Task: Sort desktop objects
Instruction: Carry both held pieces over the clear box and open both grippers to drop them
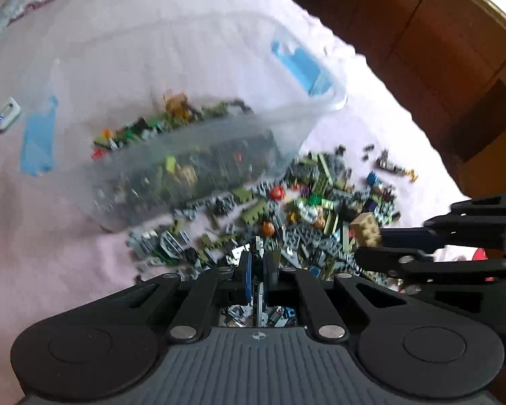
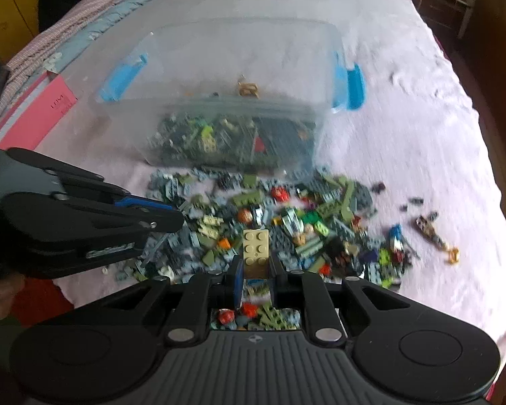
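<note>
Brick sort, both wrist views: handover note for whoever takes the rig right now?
Left tool: shut on a thin grey piece.
Right tool: shut on a tan brick.
Both are over the loose pile on the bed.
The bin behind the pile is partly filled.
Left: drop both pieces in, then clear the pile and the strays at right.

A frosted, translucent plastic bin (image 2: 239, 67) with glossy blue latches (image 2: 352, 89) sits on a soft, matt pink cloth cover (image 2: 404, 128), near it a pile of hard, shiny plastic bricks (image 2: 286, 229), and both grippers (image 2: 255, 270) (image 1: 257, 270) are matt black plastic with bright metal rivets (image 2: 328, 334).
</note>
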Motion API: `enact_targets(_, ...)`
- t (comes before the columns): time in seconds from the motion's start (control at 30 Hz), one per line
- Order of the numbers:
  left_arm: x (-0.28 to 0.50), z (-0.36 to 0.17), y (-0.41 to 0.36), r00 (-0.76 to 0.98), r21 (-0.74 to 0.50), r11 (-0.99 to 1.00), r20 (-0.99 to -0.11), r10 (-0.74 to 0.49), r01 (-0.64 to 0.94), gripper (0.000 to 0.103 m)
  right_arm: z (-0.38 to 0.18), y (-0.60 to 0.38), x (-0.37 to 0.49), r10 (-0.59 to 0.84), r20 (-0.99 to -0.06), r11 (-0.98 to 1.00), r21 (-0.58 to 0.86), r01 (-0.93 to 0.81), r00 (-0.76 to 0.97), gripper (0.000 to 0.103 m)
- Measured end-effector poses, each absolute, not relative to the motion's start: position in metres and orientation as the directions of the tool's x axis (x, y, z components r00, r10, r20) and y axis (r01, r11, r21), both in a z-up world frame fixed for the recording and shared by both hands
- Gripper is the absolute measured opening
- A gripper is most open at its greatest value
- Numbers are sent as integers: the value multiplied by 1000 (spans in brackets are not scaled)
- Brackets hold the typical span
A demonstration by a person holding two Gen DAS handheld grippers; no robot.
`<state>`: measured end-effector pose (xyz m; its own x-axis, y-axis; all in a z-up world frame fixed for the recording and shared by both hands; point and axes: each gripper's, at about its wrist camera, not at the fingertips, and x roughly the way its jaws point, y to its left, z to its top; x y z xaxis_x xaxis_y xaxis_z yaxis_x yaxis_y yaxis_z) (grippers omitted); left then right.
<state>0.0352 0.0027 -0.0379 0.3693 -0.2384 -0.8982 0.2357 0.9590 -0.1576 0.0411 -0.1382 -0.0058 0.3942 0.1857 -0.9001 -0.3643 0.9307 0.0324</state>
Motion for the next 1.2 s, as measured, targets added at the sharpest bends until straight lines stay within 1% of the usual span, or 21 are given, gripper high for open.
enact_targets(0.33, 46, 4, 16, 435, -131, 972, -877, -205, 196, 8, 30, -114, 55, 217, -871, 905, 10, -426, 441, 16)
enact_targets(0.67, 64, 34, 33, 507, -126, 980, -841, -187, 152, 8, 65, -90, 71, 253, -842, 872, -15, -489, 476, 16)
enact_targets(0.9, 84, 33, 46, 511, -122, 986, -844, -165, 116, 8, 76, -78, 97, 268, -831, 862, -19, -507, 487, 16)
enact_targets(1.13, 110, 22, 53, 483, -123, 987, -861, -160, 108, 9, 71, -75, 132, 265, -837, 867, -10, -498, 479, 16)
enact_targets(1.2, 117, 19, 54, 474, -128, 986, -866, -162, 105, 12, 67, -75, 141, 261, -841, 870, -7, -493, 473, 16)
